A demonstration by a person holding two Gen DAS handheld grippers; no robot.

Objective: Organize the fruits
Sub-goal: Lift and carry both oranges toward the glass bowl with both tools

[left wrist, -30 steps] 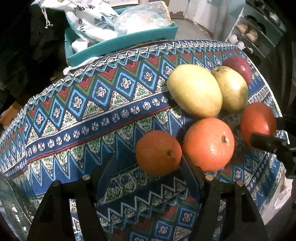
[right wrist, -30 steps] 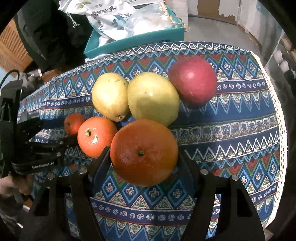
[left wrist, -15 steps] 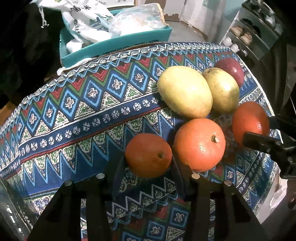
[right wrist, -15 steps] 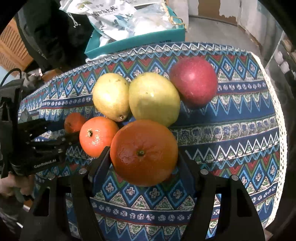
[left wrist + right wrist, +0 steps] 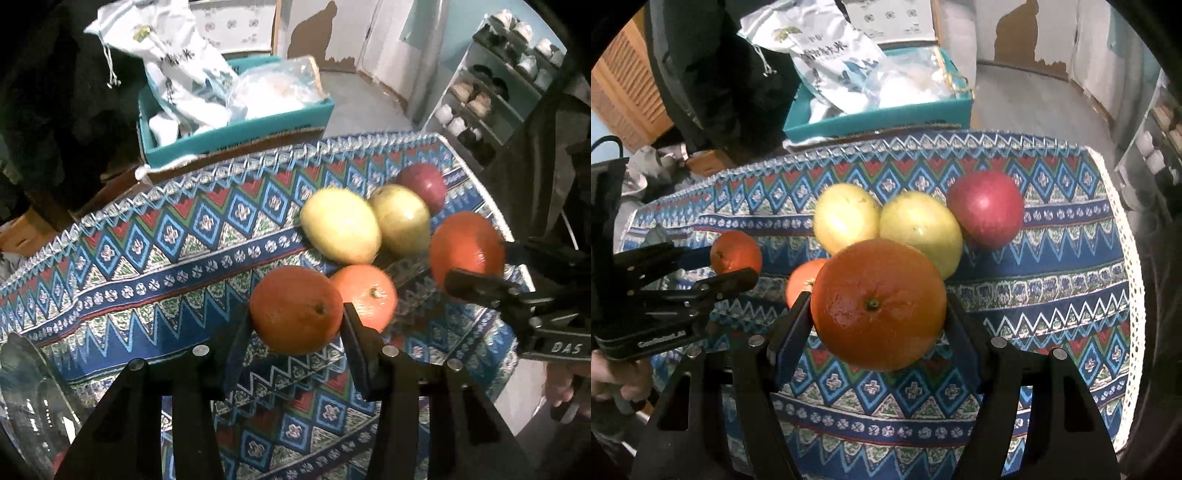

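Patterned tablecloth [image 5: 1052, 258]; third orange [image 5: 803, 277] half-hidden

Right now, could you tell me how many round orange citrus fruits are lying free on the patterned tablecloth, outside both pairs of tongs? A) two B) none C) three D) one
D: one round orange citrus fruit lies on the patterned tablecloth; the left tongs and the right tongs each grip another orange.
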